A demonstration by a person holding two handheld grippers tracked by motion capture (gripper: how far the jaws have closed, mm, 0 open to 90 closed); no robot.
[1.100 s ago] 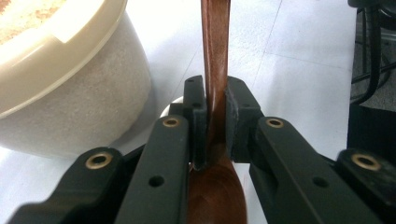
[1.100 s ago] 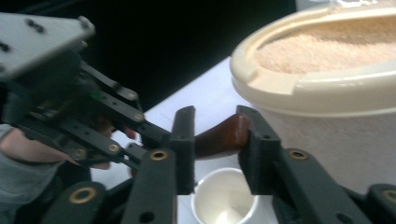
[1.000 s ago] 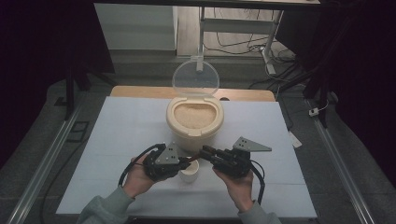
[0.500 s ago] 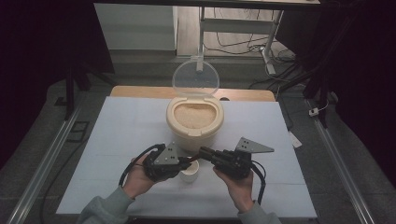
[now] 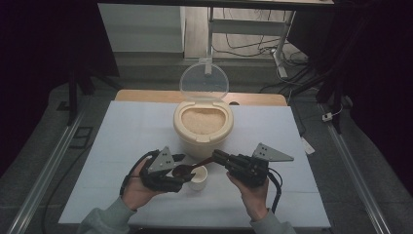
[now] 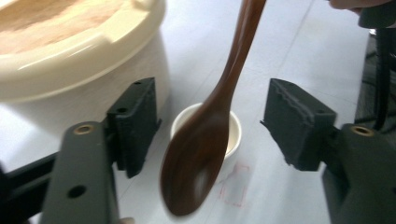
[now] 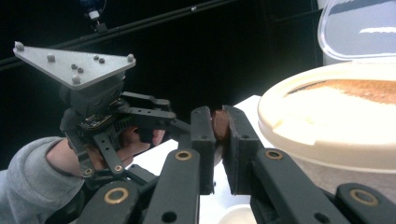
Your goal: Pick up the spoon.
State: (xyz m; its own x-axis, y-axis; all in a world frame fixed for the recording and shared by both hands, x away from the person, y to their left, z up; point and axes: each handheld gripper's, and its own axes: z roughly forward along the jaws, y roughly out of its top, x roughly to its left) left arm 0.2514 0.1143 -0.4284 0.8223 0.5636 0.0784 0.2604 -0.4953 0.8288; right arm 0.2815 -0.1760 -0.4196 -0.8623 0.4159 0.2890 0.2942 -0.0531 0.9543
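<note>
High view: right gripper (image 5: 215, 157) clamped on handle of dark wooden spoon (image 5: 184, 170), bowl end hanging over small white cup (image 5: 198, 177), just in front of cream rice container (image 5: 203, 126) with clear lid (image 5: 204, 82) flipped up; left gripper (image 5: 181, 170) alongside the cup, jaws either side of the spoon bowl. Left gripper view: jaws spread wide, gripping nothing, spoon (image 6: 205, 140) between them and blurred, cup (image 6: 206, 134) just beneath, container wall (image 6: 70, 70) close beside one jaw; likely risks: spoon bowl knocking cup rim and tipping it, or a jaw bumping the container. Right gripper view: jaws pressed tight on spoon handle (image 7: 219, 125), thin grip, could twist or slip; left gripper (image 7: 180, 126) close by, collision possible; container rim (image 7: 327, 140) near.
</note>
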